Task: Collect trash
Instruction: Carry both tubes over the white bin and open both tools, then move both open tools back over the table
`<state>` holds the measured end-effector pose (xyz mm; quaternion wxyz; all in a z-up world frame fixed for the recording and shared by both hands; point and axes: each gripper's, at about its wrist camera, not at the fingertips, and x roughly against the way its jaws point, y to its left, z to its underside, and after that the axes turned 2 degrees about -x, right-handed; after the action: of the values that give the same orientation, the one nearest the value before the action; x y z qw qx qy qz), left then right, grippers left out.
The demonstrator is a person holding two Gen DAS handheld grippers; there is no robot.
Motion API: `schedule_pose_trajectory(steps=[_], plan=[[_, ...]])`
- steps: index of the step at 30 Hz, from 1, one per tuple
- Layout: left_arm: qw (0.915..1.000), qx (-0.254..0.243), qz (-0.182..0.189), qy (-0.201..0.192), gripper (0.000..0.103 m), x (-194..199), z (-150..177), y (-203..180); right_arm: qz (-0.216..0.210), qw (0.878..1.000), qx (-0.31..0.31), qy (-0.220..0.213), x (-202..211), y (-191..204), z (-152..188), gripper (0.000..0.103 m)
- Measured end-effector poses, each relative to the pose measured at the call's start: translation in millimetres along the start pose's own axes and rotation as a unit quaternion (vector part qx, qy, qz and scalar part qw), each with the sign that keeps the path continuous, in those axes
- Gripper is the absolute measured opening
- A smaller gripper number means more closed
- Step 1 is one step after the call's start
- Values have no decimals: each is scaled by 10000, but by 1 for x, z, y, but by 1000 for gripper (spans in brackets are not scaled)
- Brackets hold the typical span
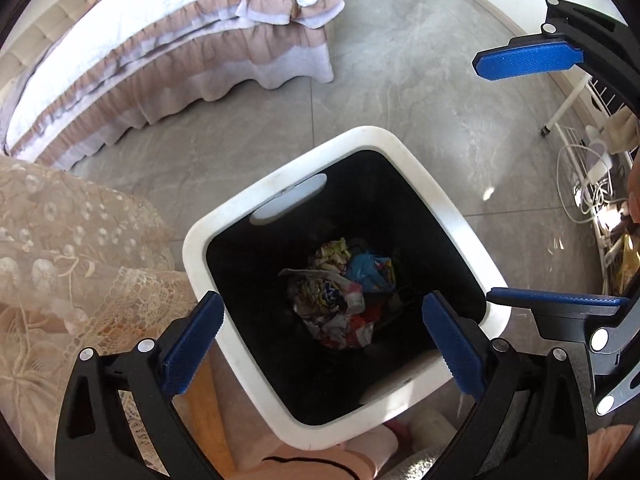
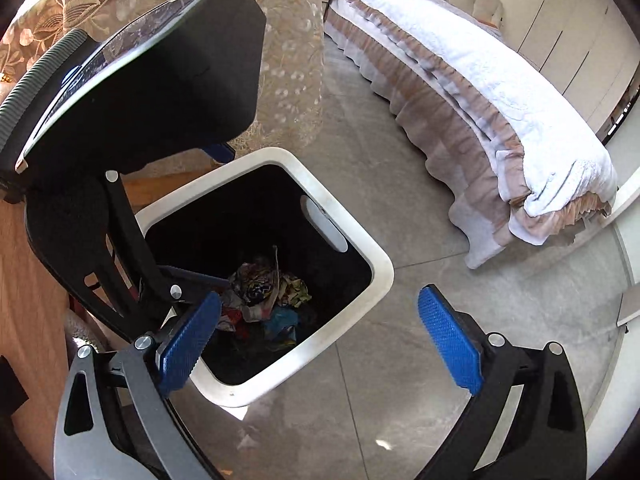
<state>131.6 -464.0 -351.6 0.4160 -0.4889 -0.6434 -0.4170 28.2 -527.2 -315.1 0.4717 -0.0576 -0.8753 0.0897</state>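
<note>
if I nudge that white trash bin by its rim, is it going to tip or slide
Probably slides: the white trash bin stands on smooth, glossy floor tile. It likely feels light, holding only crumpled wrappers at the bottom. Tall-looking, so a high push might tip it.

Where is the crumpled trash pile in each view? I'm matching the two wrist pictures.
Left wrist: crumpled trash pile lies just below centre, at the bin bottom.
Right wrist: trash pile sits left of centre, low in the bin.
Shared landmark: the white bin rim.
</note>
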Motion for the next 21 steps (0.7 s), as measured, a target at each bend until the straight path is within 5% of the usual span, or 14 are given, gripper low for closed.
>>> schedule_pose_trajectory(steps=[10,21], plan=[[9950,239,-526,-811,98,67,-1,10,331,9973,131,-644,46,-2,-27,98],[9699,897,-1571,-1629,98,169,20,32,449,9831,-153,-1769,122,4,-75,98]])
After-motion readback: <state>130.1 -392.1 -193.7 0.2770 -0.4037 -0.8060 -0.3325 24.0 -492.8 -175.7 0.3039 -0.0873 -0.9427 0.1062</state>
